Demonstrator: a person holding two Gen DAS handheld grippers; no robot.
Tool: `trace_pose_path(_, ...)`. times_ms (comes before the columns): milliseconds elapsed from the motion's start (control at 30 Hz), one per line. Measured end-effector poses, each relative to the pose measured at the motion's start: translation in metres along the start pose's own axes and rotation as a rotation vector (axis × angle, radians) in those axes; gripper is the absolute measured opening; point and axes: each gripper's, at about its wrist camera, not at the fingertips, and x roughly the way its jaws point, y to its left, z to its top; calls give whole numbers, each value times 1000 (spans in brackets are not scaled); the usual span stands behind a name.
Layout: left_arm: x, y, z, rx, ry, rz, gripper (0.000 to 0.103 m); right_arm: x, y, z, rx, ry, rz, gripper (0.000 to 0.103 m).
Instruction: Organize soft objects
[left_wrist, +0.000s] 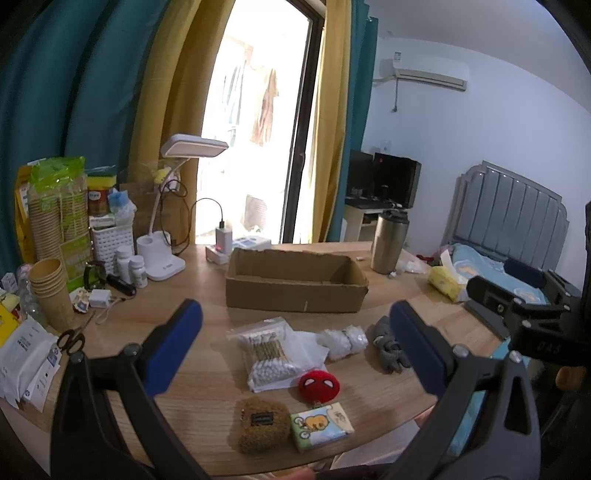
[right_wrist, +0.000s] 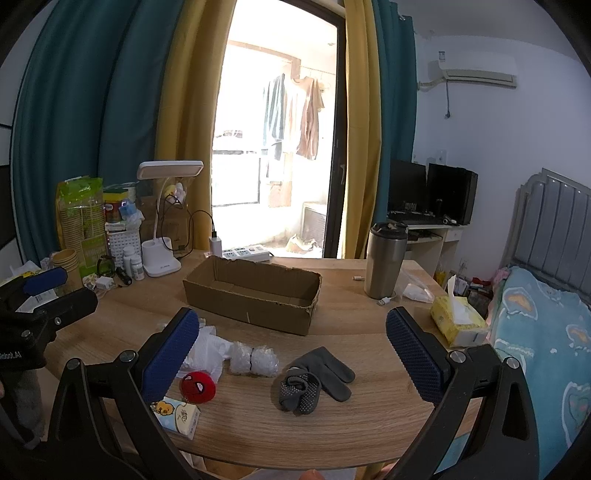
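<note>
An empty open cardboard box (left_wrist: 295, 286) (right_wrist: 255, 295) stands mid-table. In front of it lie a bag of cotton swabs (left_wrist: 267, 352), a bubble-wrap roll (left_wrist: 343, 341) (right_wrist: 255, 360), grey socks (left_wrist: 388, 349) (right_wrist: 314, 380), a red spider-face plush ball (left_wrist: 318, 384) (right_wrist: 197, 386), a brown fuzzy pouch (left_wrist: 262, 424) and a tissue pack (left_wrist: 319, 424) (right_wrist: 177, 413). My left gripper (left_wrist: 295, 345) is open and empty above the swabs. My right gripper (right_wrist: 291, 354) is open and empty above the socks.
A desk lamp (left_wrist: 166, 258), paper cups (left_wrist: 51, 291), bottles, scissors (left_wrist: 72, 338) and packets crowd the table's left side. A steel tumbler (right_wrist: 384, 260) and a yellow tissue box (right_wrist: 456, 323) stand at the right. A bed (right_wrist: 546, 332) lies beyond the table's right edge.
</note>
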Motion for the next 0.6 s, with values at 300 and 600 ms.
trace_pose_path(300, 1, -2, 1, 10, 3, -5, 102, 2, 0, 1, 1, 1, 1, 103)
trace_pose_path(600, 2, -2, 2, 9, 9, -8, 102, 2, -1, 1, 1, 4, 1, 103)
